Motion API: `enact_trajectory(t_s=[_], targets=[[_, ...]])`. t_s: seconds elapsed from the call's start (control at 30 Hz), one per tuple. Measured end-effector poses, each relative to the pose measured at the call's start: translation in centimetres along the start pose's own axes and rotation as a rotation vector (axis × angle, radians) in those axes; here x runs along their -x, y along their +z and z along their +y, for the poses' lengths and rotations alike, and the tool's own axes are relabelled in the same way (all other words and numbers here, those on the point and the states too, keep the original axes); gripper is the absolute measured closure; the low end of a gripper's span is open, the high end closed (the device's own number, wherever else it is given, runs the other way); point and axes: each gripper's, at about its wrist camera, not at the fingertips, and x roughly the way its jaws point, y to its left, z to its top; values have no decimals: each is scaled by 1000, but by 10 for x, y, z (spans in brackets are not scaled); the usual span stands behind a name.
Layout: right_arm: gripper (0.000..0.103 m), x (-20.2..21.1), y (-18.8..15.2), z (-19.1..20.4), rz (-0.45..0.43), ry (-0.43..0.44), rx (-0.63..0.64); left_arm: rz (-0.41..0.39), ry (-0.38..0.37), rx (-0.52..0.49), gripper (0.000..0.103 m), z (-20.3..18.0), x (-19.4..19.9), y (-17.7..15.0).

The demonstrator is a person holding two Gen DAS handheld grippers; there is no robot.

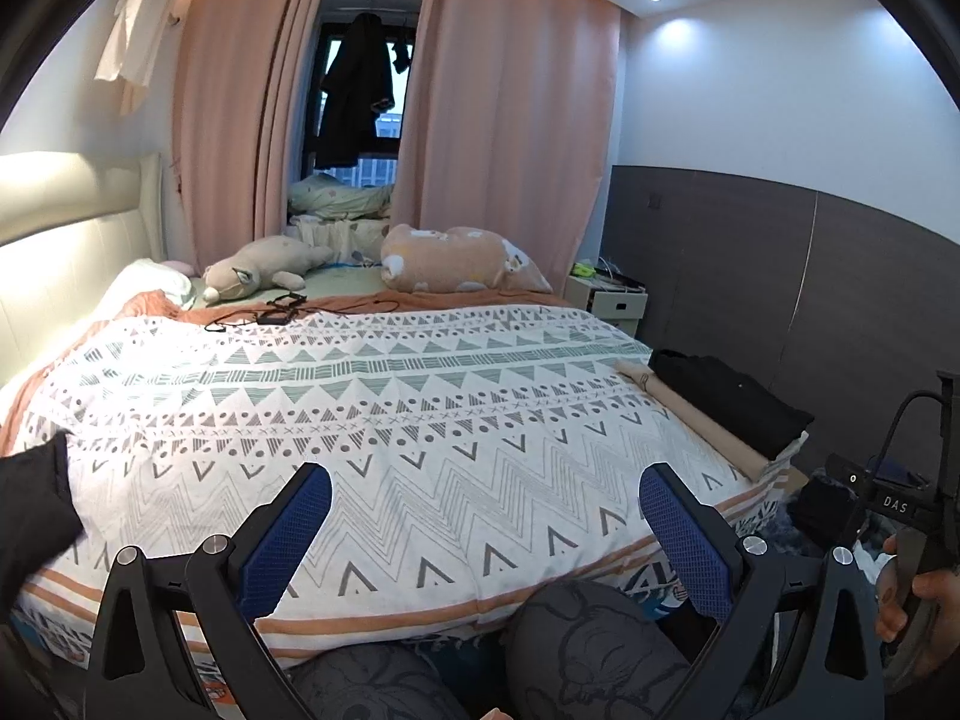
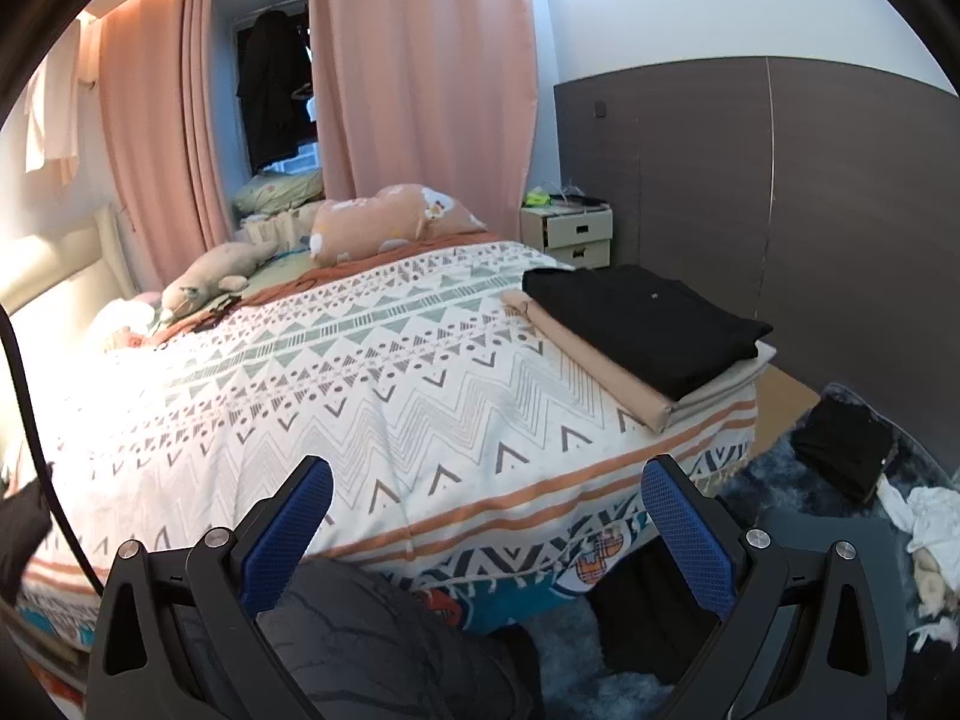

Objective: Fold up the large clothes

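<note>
L gripper [image 1: 483, 516] jaws wide apart, nothing btwn the blue pads [image 1: 288, 534]; it hangs over the near edge of the bed, above the patterned blanket [image 1: 384, 420]. R gripper [image 2: 486, 516] also spread wide, empty, over the bed's near corner.

Task items: stack of folded clothes at right edge of bed, a black folded garment [image 2: 642, 318] on top of a tan folded piece [image 2: 588, 360], w/ a pale layer just under them. In L view the same stack sits mid-right [image 1: 726, 396]. Another dark cloth [image 1: 33, 516] pokes in at left edge of L view; can't tell what it is. More dark clothing [image 2: 843, 450] lies on the blue rug, lower right of R view, w/ white items [image 2: 933, 516] beside it.

Around: plush toy [image 1: 258, 270] and peach pillow [image 1: 456, 258] at far end of bed, black cables [image 1: 270, 312] just in front of the toy. Pink curtains [image 1: 504, 138] behind, dark coat [image 1: 357, 90] hanging in the window gap. Small drawer unit [image 2: 570, 234] beside far right of bed, against the grey wall panel.

In the way: person's knees in dark print trousers [image 1: 588, 636] fill bottom centre of both views, pressed near the bed edge. R gripper's body and the hand [image 1: 912, 594] holding it show at lower right of L view.
</note>
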Motion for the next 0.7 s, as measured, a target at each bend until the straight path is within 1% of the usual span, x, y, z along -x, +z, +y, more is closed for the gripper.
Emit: enact_trajectory(t_s=[0.07, 0.13, 0.23, 0.4, 0.7], targets=[[0, -3, -1, 0, 13, 13, -5, -1, 12, 0, 0, -1, 0, -1], [0, -3, -2, 1, 16, 10, -7, 5, -6, 3, 0, -2, 0, -3], [0, -2, -3, 2, 14, 18, -6, 6, 0, -1, 0, -2, 1, -3], [0, 0, -3, 6, 1, 5, 9, 4, -3, 7, 0, 1, 4, -3], [0, 2, -1, 5, -3, -2, 10, -6, 0, -10, 0, -1, 7, -3]])
